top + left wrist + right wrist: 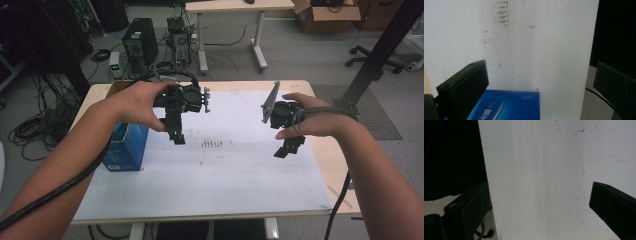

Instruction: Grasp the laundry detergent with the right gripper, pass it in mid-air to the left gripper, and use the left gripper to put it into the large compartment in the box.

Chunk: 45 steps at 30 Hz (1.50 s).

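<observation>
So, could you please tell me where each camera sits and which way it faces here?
High view: above the person's side, looking forward and down on the table; both forearms, the left claw and the right claw show.
Left gripper view: rides the left claw, facing down on the white sheet and the blue box; its open jaws show.
Right gripper view: rides the right claw, facing the sheet; open jaws show.
Shared: high and left views both hold the blue box.

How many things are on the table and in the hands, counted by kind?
Black two-jaw grippers: 2, the left gripper and the right gripper
Blue cardboard box: 1
White sheet covering the table: 1
Total: 4
</observation>
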Each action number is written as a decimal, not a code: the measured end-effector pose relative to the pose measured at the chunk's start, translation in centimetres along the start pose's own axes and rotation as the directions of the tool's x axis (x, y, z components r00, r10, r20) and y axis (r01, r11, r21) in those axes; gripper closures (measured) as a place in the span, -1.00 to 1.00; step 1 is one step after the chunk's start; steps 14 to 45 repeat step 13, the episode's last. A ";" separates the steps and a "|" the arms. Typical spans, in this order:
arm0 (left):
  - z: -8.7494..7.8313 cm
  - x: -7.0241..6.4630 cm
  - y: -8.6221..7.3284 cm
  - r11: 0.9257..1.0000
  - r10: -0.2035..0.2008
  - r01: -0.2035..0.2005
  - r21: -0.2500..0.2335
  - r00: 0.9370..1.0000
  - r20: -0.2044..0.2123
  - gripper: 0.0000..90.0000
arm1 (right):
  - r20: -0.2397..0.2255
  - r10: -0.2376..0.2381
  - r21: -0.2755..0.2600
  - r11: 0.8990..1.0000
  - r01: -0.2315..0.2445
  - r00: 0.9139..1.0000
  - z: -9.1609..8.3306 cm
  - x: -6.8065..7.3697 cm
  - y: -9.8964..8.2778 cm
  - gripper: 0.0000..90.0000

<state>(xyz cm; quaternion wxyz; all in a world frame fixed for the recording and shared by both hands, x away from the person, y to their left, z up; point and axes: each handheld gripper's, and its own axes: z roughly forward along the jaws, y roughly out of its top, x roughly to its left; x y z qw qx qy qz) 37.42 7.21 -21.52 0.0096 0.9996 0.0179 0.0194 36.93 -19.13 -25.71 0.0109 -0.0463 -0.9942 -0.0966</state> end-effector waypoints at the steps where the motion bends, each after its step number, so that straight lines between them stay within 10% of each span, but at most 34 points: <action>1: 0.0 0.0 0.0 1.000 0.002 -0.002 0.001 1.000 -0.003 -1.00 | 0.002 -0.001 -0.001 1.000 0.001 1.000 0.0 0.0 0.0 -0.92; 45: 0.4 -0.1 -0.1 1.000 -0.008 0.009 -0.027 1.000 0.017 -1.00 | 0.011 0.004 -0.012 1.000 -0.004 1.000 -0.1 0.2 0.3 -0.92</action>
